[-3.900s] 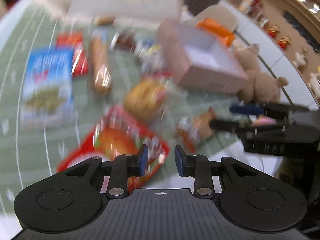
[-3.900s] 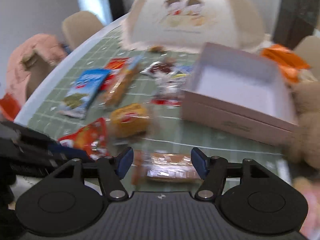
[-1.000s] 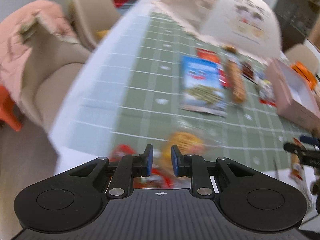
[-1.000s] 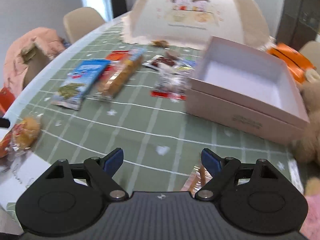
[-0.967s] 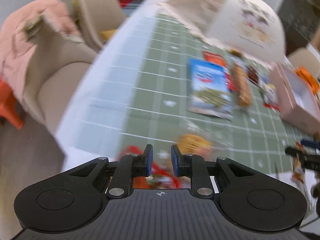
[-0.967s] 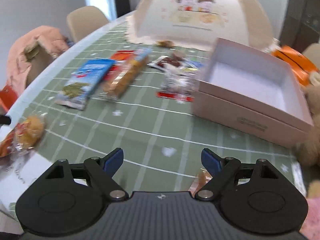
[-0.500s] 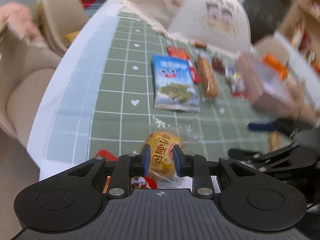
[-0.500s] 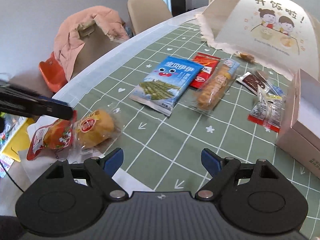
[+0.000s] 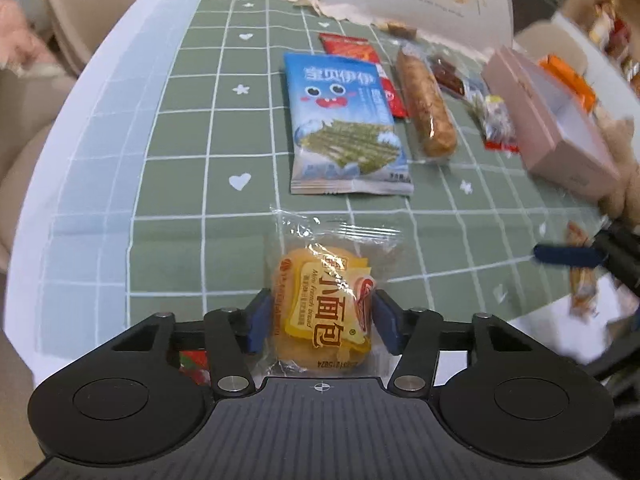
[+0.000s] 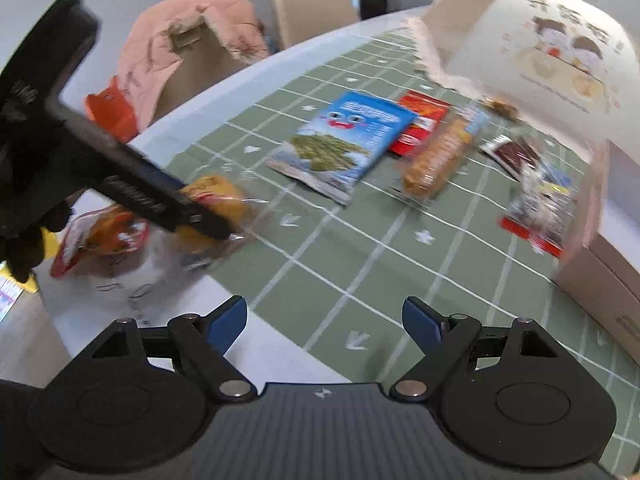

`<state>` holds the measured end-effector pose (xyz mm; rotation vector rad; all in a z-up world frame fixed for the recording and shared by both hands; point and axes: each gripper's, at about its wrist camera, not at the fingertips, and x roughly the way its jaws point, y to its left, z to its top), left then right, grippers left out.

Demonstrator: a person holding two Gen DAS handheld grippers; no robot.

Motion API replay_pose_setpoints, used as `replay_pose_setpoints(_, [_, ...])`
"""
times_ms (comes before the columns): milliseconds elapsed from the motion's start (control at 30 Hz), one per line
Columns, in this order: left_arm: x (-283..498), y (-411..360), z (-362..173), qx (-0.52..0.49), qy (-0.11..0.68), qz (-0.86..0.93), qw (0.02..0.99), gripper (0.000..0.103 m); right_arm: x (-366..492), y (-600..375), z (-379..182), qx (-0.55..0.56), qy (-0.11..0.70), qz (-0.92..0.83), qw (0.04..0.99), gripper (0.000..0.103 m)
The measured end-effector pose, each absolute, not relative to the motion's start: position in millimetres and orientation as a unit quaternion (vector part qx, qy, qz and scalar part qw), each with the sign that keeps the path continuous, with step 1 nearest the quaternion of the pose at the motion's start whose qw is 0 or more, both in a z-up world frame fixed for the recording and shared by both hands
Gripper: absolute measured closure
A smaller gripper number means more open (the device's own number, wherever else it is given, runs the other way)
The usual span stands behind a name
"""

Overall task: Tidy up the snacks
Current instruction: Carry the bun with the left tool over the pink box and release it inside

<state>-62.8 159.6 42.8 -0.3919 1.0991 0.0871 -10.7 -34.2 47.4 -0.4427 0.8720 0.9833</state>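
Observation:
A mini bread in a clear wrapper (image 9: pixel 320 312) lies on the green checked tablecloth (image 9: pixel 180 200) near the table's front edge. My left gripper (image 9: pixel 322 320) points down over it. Its jaws are opening, one blue pad on each side of the bread and close to the wrapper. In the right wrist view the same bread (image 10: pixel 224 196) lies under the left gripper's black fingers (image 10: pixel 160 200). A red snack packet (image 10: pixel 100 236) sits just left of the bread. My right gripper (image 10: pixel 324 320) hangs open over the table edge with nothing between its fingers.
Farther back lie a blue seaweed packet (image 9: pixel 340 128), a red packet (image 9: pixel 352 46), a long wrapped bread stick (image 9: pixel 426 108) and small packets (image 9: pixel 496 120). An open pink box (image 9: pixel 552 128) stands right. A mesh food cover (image 10: pixel 540 48) stands behind. Chairs with a pink jacket (image 10: pixel 192 40) stand left.
My left gripper has come down over the mini bread and its jaws have spread from nearly shut to either side of it. The right gripper stays open; its view has swung left.

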Motion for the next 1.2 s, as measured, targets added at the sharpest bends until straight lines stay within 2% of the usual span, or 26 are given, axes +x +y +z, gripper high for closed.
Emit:
replay_pose_setpoints(267, [-169.6, 219.7, 82.5, -0.342, 0.395, 0.158, 0.838, 0.05, -33.9, 16.7, 59.3, -0.203, 0.387, 0.562, 0.702, 0.017])
replay_pose_setpoints(400, [-210.4, 238.1, 86.7, -0.353, 0.375, 0.231, 0.825, 0.05, -47.5, 56.8, 51.1, -0.205, 0.399, 0.597, 0.665, 0.017])
replay_pose_setpoints(467, [-224.5, 247.7, 82.6, -0.392, 0.352, 0.233, 0.817, 0.05, -57.1, 73.3, 45.9, -0.222, 0.395, 0.607, 0.653, 0.017])
replay_pose_setpoints(633, [-191.5, 248.4, 66.0, -0.412, 0.338, 0.209, 0.82, 0.05, -63.2, 85.6, 36.1, -0.264, 0.377, 0.594, 0.66, 0.017])
replay_pose_setpoints(800, [-151.4, 215.3, 70.3, -0.422, 0.318, 0.148, 0.836, 0.05, -27.9, 51.9, 44.7, -0.25, 0.388, 0.52, 0.719, 0.017])
replay_pose_setpoints(1033, [-84.4, 133.2, 66.1, -0.362, 0.384, 0.033, 0.849, 0.051, 28.3, -33.8, 54.9, -0.204, 0.399, 0.349, 0.823, 0.017])
replay_pose_setpoints(1200, [-58.5, 95.7, 75.1, -0.307, 0.406, -0.02, 0.86, 0.051, 50.9, -88.7, 52.1, -0.153, 0.422, 0.258, 0.855, 0.017])
